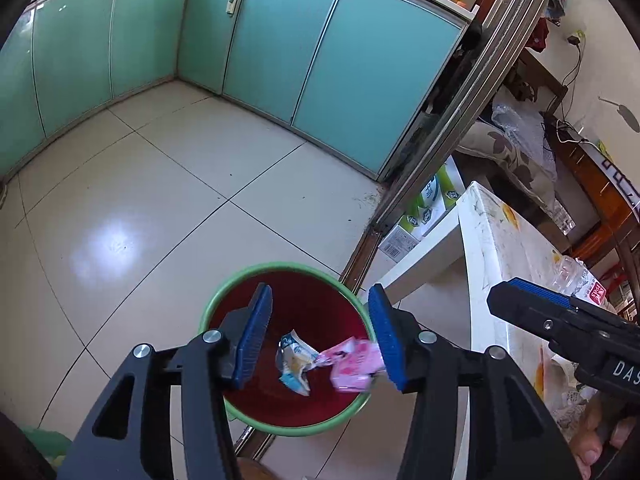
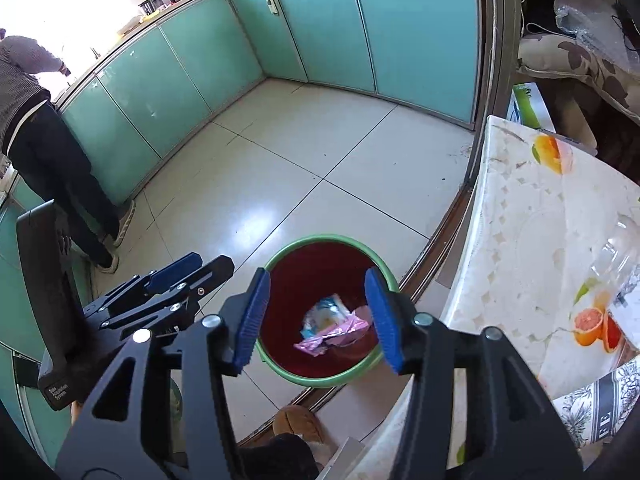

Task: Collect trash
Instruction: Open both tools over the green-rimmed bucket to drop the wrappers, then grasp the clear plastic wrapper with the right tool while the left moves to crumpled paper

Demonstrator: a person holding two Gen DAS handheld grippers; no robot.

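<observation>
A round bin [image 1: 280, 270] with a green rim and dark red inside stands on the tiled floor beside a white table. A blue-white wrapper [image 1: 294, 362] lies in it, and a pink wrapper [image 1: 356, 364] appears blurred just beside the right pad. My left gripper [image 1: 320, 338] is open above the bin, holding nothing. My right gripper [image 2: 318, 318] is also open and empty above the same bin [image 2: 320, 240], with the blue wrapper [image 2: 326, 312] and pink wrapper [image 2: 332, 334] below it. Each gripper shows in the other's view: the right one [image 1: 560, 316], the left one [image 2: 176, 276].
The white table [image 2: 532, 240] with a fruit-print cloth stands right of the bin, with a clear plastic bottle [image 2: 618, 256] on it. Teal cabinets [image 1: 280, 52] line the far walls. A person [image 2: 44, 148] stands at the counter on the left. Cartons [image 1: 424, 208] sit behind the table.
</observation>
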